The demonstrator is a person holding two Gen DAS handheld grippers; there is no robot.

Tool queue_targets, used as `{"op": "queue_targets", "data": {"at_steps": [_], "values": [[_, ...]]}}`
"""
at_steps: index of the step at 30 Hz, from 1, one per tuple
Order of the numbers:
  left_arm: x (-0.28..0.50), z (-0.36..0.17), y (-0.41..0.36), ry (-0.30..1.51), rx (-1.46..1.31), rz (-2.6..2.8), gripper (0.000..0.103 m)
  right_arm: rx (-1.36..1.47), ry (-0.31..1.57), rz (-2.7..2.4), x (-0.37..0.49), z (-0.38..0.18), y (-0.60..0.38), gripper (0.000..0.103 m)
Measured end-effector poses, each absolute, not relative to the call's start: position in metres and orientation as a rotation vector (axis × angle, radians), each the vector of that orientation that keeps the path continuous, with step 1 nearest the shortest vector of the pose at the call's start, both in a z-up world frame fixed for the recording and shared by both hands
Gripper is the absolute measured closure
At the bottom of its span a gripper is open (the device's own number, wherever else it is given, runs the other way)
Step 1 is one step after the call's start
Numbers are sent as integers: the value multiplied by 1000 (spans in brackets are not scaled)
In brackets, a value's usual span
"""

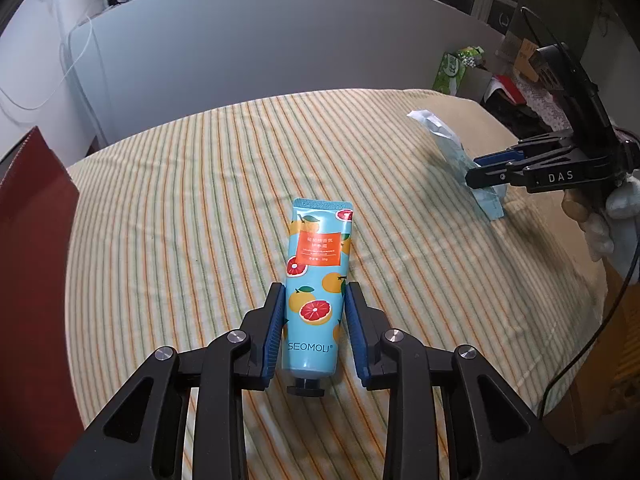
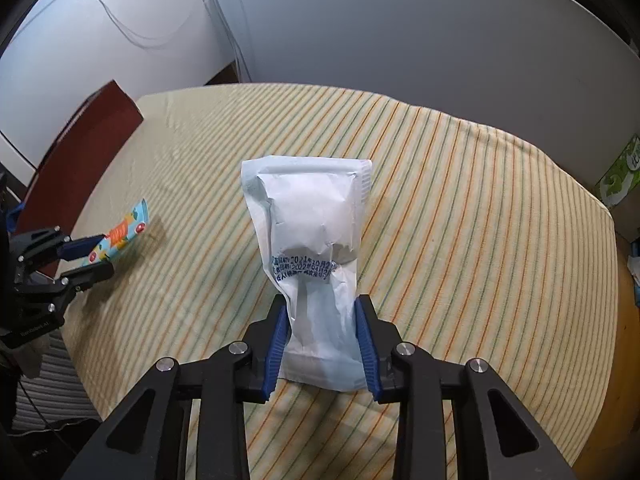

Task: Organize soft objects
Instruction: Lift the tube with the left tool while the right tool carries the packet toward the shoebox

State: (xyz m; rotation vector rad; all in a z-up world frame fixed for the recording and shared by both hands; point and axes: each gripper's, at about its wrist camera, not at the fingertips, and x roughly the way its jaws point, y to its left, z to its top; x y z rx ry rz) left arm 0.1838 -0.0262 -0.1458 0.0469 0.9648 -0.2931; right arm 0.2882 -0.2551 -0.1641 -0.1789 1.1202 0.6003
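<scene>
— What's hard to read from where you sit?

— The room's edges, mostly. The wall curves off, a red board is cut by the frame, and clutter at the far right blurs, apart from a green box.

— And the surface?

— A bench under a striped cloth, cream with orange and green lines.

— The things?

— My right gripper pinches a white pouch low down, crumpling it; its blue date print is only partly legible. My left gripper clamps a blue tube with grapefruit print, cap toward me, lying mid-cloth.
</scene>
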Motion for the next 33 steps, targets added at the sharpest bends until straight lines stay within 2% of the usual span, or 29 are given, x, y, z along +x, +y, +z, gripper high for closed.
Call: {"op": "queue_targets", "data": {"at_steps": [16,27,33], "values": [[155,-97,8,847,9,-260,75,-148,996,673,259,-101,-230,73],[114,-40,78,715,-37,-161,75,-192,893,824,251,-44,-145,73],[88,-27,133,677,-54,-48,75,-225,862,915,249,-25,-80,73]]}}
